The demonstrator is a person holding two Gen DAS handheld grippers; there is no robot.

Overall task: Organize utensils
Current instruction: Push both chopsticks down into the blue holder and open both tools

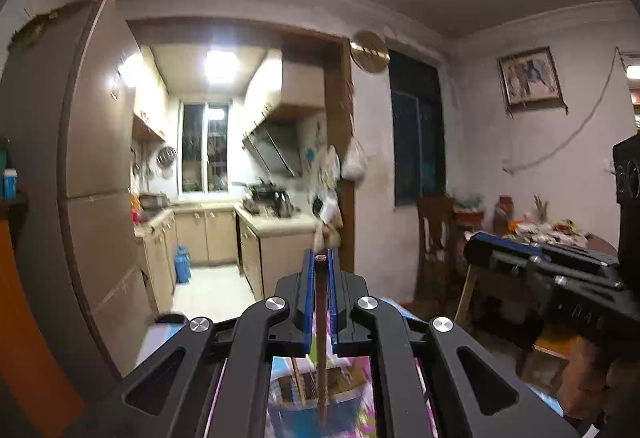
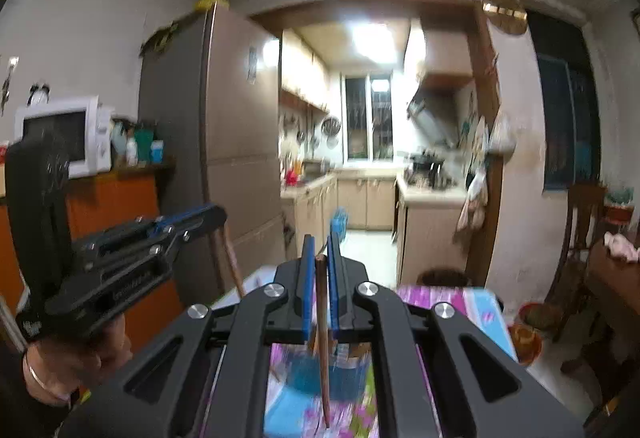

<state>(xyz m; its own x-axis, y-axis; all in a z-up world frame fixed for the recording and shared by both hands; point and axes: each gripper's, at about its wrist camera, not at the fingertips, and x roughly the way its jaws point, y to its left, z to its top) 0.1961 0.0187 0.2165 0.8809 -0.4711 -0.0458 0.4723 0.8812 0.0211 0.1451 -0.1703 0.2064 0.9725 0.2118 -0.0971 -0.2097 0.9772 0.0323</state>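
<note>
Both tongs, left (image 1: pixel 320 266) and right (image 2: pixel 320 262), each pinch one chopstick (image 1: pixel 321 338) (image 2: pixel 322 338) mid-air above the blue holder (image 2: pixel 320 378) on my counter (image 2: pixel 460 302); I'd say dropping them in remains.

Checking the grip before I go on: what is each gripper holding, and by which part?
Left gripper: one brown chopstick, pinched at its upper end. Right gripper: another brown chopstick, also pinched near its top.
</note>
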